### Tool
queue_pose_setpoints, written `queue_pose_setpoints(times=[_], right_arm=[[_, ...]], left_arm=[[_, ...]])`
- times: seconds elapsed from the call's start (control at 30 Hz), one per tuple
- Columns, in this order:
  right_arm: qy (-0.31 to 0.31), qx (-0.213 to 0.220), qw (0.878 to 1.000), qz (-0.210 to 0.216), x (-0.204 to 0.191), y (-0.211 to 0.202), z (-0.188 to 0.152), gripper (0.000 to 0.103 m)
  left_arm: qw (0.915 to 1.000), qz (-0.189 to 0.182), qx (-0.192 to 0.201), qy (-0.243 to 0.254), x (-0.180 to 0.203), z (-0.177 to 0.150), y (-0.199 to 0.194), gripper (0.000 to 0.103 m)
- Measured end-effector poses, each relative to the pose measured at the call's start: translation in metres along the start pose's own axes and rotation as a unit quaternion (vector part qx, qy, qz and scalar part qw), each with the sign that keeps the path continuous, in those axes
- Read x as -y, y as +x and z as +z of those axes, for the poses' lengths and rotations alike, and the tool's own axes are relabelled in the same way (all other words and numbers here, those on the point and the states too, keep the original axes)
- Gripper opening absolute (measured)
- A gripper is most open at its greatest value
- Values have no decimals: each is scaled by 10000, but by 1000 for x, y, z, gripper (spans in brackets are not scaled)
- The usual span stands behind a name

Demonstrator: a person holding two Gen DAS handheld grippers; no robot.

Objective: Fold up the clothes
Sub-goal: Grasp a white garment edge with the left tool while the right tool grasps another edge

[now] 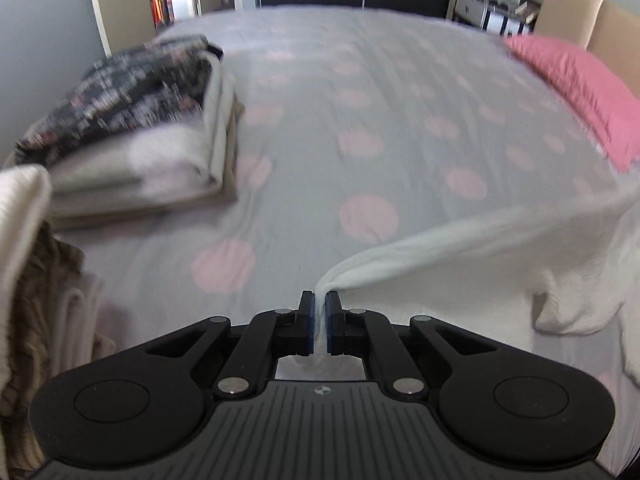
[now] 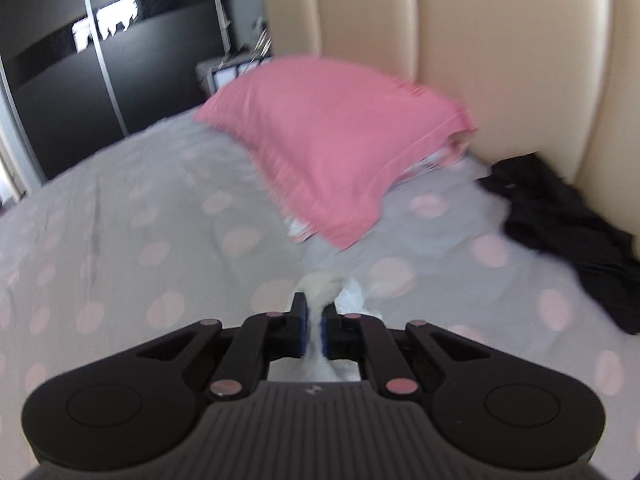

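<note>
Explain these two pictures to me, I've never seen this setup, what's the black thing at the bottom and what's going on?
Each picture comes from a camera mounted on a hand-held two-finger gripper, looking along its fingers. The left gripper and the right gripper are both shut on the same white garment, bunched between the right one's pads. Below lies a bed with a grey duvet with pink dots. On it are a stack of folded clothes, a pink pillow and a crumpled black garment by the beige headboard.

Fuzzy white garment (image 1: 460, 264), glossy leather headboard (image 2: 500, 60)
</note>
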State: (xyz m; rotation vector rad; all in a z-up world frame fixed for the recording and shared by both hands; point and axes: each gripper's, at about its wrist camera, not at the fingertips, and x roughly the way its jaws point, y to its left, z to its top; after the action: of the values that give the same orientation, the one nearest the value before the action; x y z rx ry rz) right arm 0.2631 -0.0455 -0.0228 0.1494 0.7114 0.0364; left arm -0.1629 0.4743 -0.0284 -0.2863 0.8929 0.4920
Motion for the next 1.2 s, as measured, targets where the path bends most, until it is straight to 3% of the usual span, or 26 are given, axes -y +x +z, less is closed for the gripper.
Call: queue_pose_setpoints(times=[0.23, 0.43, 0.57, 0.7, 0.87, 1.03, 1.2], right_arm=[[572, 806, 9950, -129, 73, -145, 15, 8], [1089, 1674, 9798, -143, 121, -275, 1, 8], [1329, 2179, 9667, -188, 134, -348, -3, 8], [1431, 2230, 9640, -241, 131, -379, -1, 8], [1391, 1792, 9737, -211, 118, -329, -5, 8], [1211, 1179, 9849, -380, 95, -225, -26, 8], [968, 957, 9899, -401, 62, -137, -21, 8]], left_arm=[[9950, -337, 938, 106, 7, 9, -75, 3], [9845, -628, 1610, 300, 11, 7, -150, 3], [9798, -699, 1816, 452, 12, 10, -194, 3], [9818, -627, 1712, 529, 12, 23, -210, 3], [9884, -368, 1295, 703, 12, 30, -174, 3], [9946, -128, 755, 698, 10, 32, -106, 3], [9970, 118, 442, 627, 6, 48, -42, 3]])
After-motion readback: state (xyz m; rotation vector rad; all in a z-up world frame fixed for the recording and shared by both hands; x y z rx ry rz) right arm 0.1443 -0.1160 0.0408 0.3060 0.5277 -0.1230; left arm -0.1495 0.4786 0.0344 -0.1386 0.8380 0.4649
